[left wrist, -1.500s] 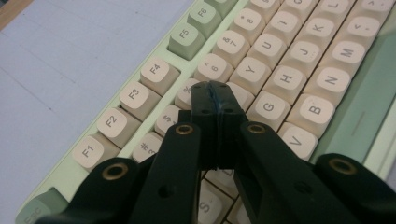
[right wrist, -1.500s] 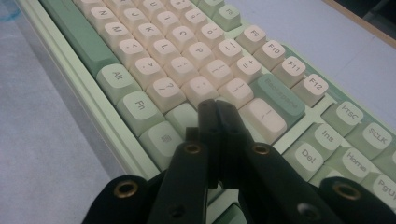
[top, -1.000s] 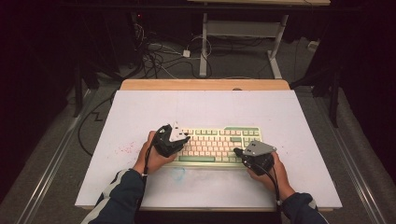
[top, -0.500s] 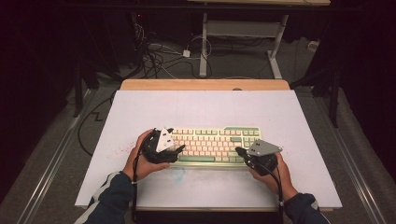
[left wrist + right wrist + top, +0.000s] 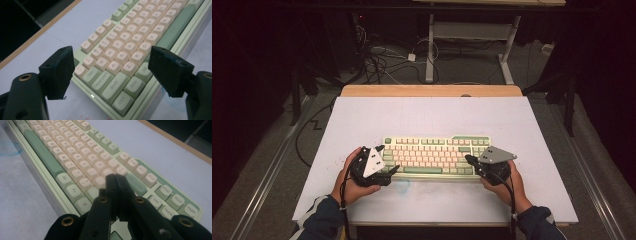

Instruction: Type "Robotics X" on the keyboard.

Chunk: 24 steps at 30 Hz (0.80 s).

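White sheeting covers the counter [image 5: 362, 120], where a long cream-and-green plastic keyboard [image 5: 434, 156] lies crosswise near the front edge, key rows facing the person, with the left tool [image 5: 384, 160] spread apart around its left end and the right tool [image 5: 469, 160] pressed together over its right-hand keys.

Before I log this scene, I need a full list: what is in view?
keyboard: one, cream keys with green trim, near middle of the table
table: one, white top with wooden far edge
cables: several, dark, on the floor beyond the table
desk frame: one, pale, behind the table
left gripper: one, black, jaws open astride the keyboard's left end
right gripper: one, black, jaws shut over the keyboard's right end
hands: two, one holding each gripper, dark sleeves
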Motion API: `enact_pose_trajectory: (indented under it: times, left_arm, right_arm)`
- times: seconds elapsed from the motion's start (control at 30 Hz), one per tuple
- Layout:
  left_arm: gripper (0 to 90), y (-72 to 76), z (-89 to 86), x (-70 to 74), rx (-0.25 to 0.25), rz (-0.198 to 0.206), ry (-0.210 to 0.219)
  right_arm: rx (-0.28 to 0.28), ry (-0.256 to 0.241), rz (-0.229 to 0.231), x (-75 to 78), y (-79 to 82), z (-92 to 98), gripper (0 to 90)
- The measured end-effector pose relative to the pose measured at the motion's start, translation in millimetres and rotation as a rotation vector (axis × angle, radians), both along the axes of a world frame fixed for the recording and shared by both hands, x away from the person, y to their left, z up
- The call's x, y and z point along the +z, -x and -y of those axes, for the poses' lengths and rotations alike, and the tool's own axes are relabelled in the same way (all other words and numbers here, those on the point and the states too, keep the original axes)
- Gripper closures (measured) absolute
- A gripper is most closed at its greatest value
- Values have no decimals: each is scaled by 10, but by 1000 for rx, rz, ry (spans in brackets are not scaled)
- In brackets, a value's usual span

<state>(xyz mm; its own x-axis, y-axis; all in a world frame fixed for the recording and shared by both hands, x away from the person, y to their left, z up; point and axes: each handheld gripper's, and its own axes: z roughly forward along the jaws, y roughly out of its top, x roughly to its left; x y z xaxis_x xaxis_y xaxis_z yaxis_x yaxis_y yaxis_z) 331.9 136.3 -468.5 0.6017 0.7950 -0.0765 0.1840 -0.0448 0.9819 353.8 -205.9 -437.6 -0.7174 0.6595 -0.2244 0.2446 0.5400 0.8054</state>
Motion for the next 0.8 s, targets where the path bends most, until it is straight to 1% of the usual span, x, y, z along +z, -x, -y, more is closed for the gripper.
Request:
enact_pose_trajectory:
  times: [0.07, 0.17, 0.23, 0.33, 0.37, 0.4, 0.47, 0.53, 0.6, 0.8]
  left_arm:
    - [204, 28, -43, -29, 2, -1, -14]
    - [204, 70, -104, -49, 6, -5, 2]
    - [204, 94, -140, -65, 13, -6, 0]
    - [204, 126, -186, -98, 21, -18, -2]
    - [204, 139, -197, -110, 24, -20, -8]
    - [204, 151, -205, -121, 28, -18, -14]
    - [204, 178, -225, -130, 26, -27, -11]
    - [204, 199, -245, -141, 34, -24, -15]
    - [204, 216, -268, -154, 36, -33, -10]
    - [204, 250, -320, -199, 46, -47, -21]
  right_arm:
    - [2, 4, -2, 7, -17, -14, 900]
    - [0, 4, -6, 11, -30, -18, 900]
    - [-2, 4, -9, 11, -36, -19, 900]
    - [-4, 0, -12, 17, -61, -27, 900]
    - [-5, -2, -15, 22, -71, -34, 900]
    - [-4, -2, -16, 32, -90, -61, 900]
    - [-1, -2, -16, 38, -102, -75, 900]
    - [-1, -2, -19, 48, -123, -110, 900]
    - [3, -1, -20, 59, -159, -162, 900]
    - [9, 2, -27, 70, -229, -253, 900]
